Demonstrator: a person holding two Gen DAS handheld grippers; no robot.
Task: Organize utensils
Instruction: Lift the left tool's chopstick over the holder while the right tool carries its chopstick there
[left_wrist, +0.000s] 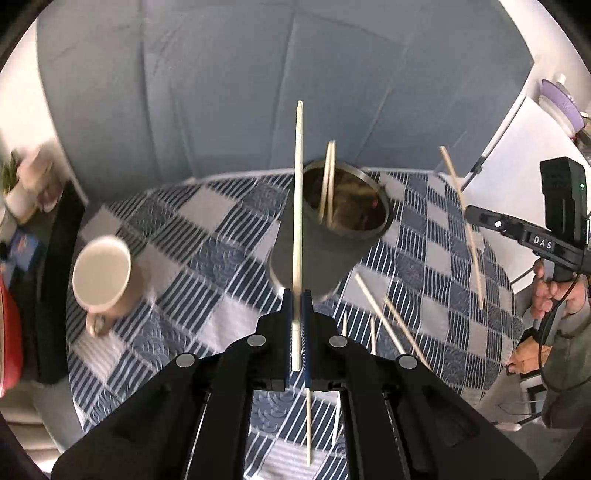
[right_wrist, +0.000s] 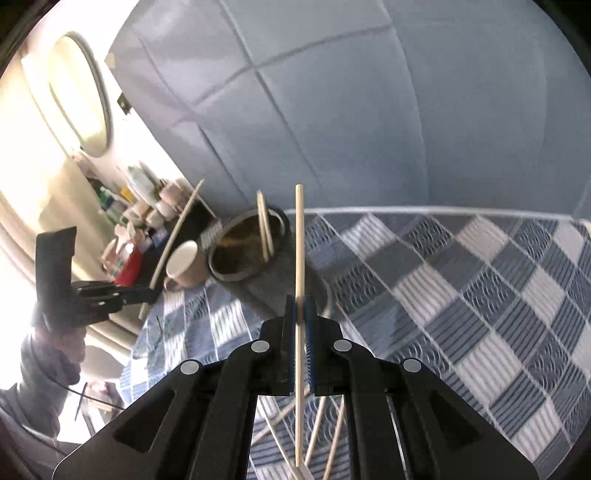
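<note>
- The left gripper (left_wrist: 297, 299) is clenching one pale wooden chopstick (left_wrist: 298, 206) between its blue pads, and the stick is standing nearly upright out of the jaws toward twelve o'clock in the left wrist view.
- The right gripper (right_wrist: 303, 306) is likewise clamping one chopstick (right_wrist: 300, 243), which is running through the jaws from six o'clock up toward twelve in the right wrist view.
- That makes two chopsticks being carried, one in each gripper; in the left wrist view the right-hand one (left_wrist: 463, 218) is showing at three o'clock, slanting above the table.
- One dark cylindrical holder (left_wrist: 332, 229) is standing on the table just beyond the left gripper's tips, and two chopsticks (left_wrist: 328, 181) are leaning inside it against its rim.
- In the right wrist view the same holder (right_wrist: 251, 243) is sitting at about eleven o'clock from the jaws, with those two sticks (right_wrist: 265, 229) poking above the rim.
- Loose chopsticks (left_wrist: 384, 317) are lying on the cloth at about four o'clock from the holder in the left wrist view; at least four are showing there, though the gripper body is hiding parts of them, so I cannot give a full count.
- One beige mug (left_wrist: 105, 277) is resting at nine o'clock from the holder, well apart from it.
- A blue-and-white checked tablecloth (left_wrist: 207, 243) is covering the table under all of these.
- A person's hand (left_wrist: 550, 291) is gripping the handle of the right gripper at three o'clock in the left wrist view.
</note>
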